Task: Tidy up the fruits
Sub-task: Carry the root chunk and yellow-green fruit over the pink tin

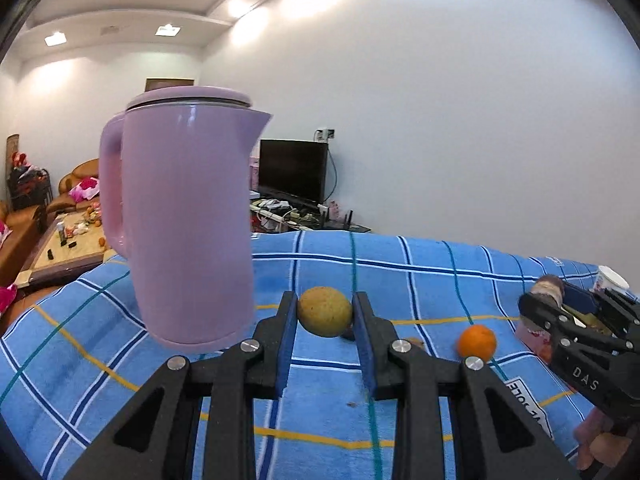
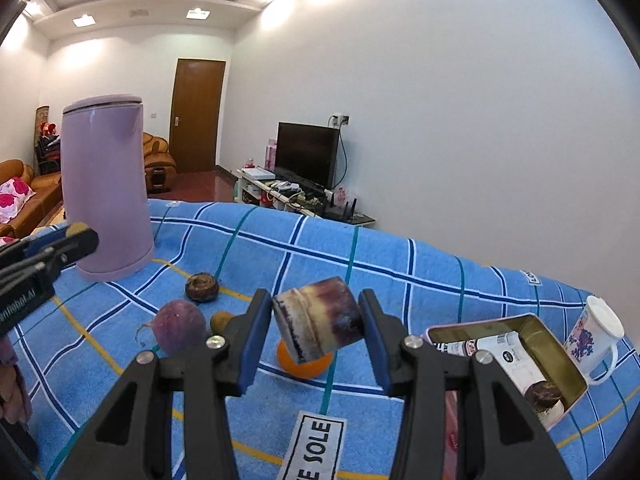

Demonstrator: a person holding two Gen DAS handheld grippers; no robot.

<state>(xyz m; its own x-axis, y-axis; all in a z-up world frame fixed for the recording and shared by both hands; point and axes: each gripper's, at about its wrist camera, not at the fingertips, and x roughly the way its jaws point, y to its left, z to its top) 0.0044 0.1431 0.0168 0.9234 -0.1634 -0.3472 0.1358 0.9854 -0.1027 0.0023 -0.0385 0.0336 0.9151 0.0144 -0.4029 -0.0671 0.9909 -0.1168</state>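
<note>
Yellow-green fruit (image 1: pixel 325 311) pinched by left claw (image 1: pixel 325 314) at frame centre; purple cane chunk (image 2: pixel 318 323) gripped by right claw (image 2: pixel 316 328)

Left tool (image 1: pixel 325 312) clamped shut on its load; right tool (image 2: pixel 316 324) likewise gripping.

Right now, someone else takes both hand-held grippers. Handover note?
Left hand-held gripper: shut on a yellowish round fruit, lifted off the blue checked cloth.
Right hand-held gripper: shut on a purple-and-cream cut chunk, also in the air.
Open tin, to the right by the lidded cup: holds a white packet and one dark round piece.
Still loose on the cloth: orange, purple round fruit, dark brown bulb, small yellow-brown piece.
Purple kettle stands at far left.
Left to do, probably: place both held items, then collect the loose ones.
</note>
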